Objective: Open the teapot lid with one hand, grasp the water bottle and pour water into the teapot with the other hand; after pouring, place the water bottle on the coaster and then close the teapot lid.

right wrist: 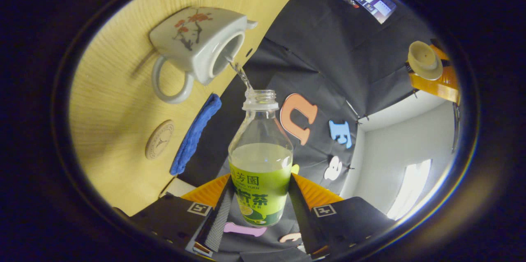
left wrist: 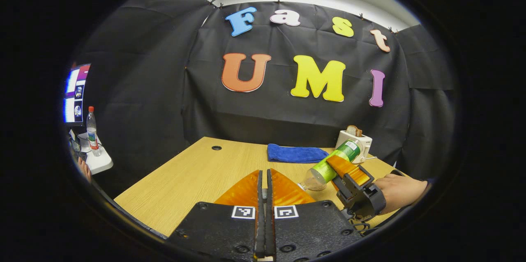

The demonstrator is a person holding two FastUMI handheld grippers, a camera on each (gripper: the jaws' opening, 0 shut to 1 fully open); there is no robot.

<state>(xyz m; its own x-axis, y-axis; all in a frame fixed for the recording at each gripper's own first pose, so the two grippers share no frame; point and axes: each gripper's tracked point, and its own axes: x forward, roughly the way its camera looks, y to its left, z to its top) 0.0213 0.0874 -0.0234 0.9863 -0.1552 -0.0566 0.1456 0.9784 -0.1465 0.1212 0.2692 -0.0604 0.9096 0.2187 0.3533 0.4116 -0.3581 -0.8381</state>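
The table (right wrist: 119, 32) fills the upper left of the right gripper view, tipped steeply because the camera is rolled over with the pour. On it, at upper left, sits the teapot (right wrist: 197, 44), lid off so its mouth is free to take water. At lower centre of that view the water bottle (right wrist: 261, 159) is clamped between both fingers of the right tool (right wrist: 260, 196), tilted so a thin stream leaves the neck and runs into the teapot's opening. A blue cloth (right wrist: 195, 132) lies left of centre, and beside it, nearer the frame's left edge, the round coaster (right wrist: 159, 139) waits bare for the bottle. The lid (right wrist: 424, 60) shows at upper right, seemingly held well clear of the stream by the left tool (left wrist: 265, 190); in the left gripper view, bottom centre, its fingers stand nearly together, and what sits between their tips is hidden. The pour looks underway, with the bottle still partly full.
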